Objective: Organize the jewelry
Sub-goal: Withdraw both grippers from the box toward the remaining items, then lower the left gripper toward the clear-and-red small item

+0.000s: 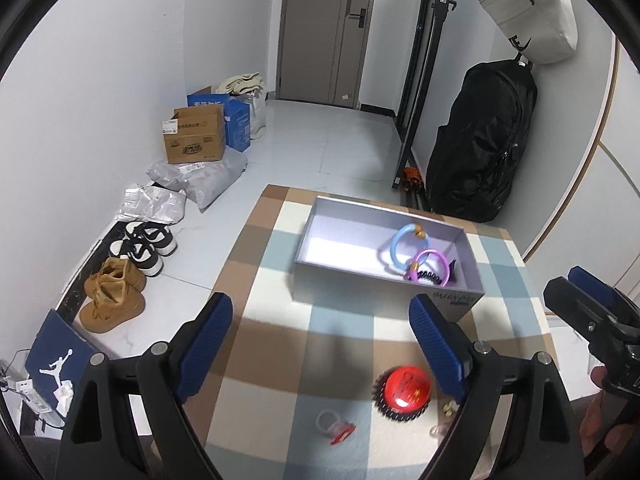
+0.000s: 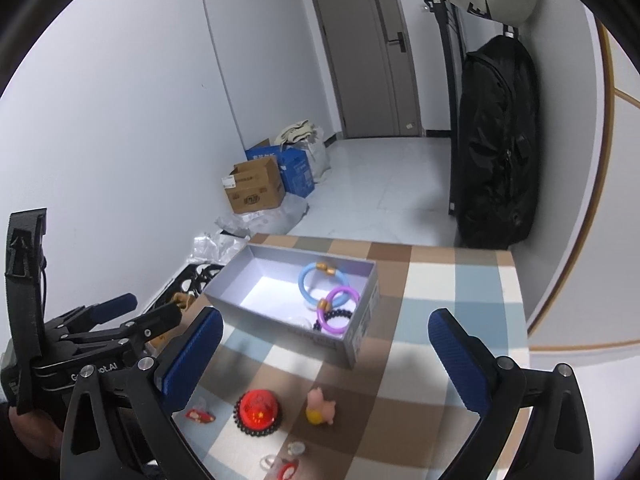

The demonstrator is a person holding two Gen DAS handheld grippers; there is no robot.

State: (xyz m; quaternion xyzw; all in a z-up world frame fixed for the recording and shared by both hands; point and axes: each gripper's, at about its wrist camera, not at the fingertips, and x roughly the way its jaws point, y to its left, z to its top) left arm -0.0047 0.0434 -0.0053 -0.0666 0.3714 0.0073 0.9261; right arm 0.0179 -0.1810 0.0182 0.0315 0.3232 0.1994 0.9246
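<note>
Grey box (image 2: 362, 330) on checked cloth (image 1: 344, 320), both grippers spread and empty.
Blue ring (image 2: 320, 282) and purple ring (image 2: 338, 310) lie inside; left gripper (image 1: 322, 346) and right gripper (image 2: 326, 360) hover over loose trinkets near the cloth's front edge.

We saw open grey cardboard box (image 2: 360, 320) holding blue plastic bangle (image 2: 316, 282), purple plastic bangle (image 2: 338, 312), black coiled hair tie (image 2: 334, 316); red domed ornament (image 2: 258, 406) lay outside on checked cloth.

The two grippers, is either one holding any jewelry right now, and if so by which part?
Nothing is held. The left gripper and the right gripper are both open and empty above the table; the bracelets lie in the box.
</note>
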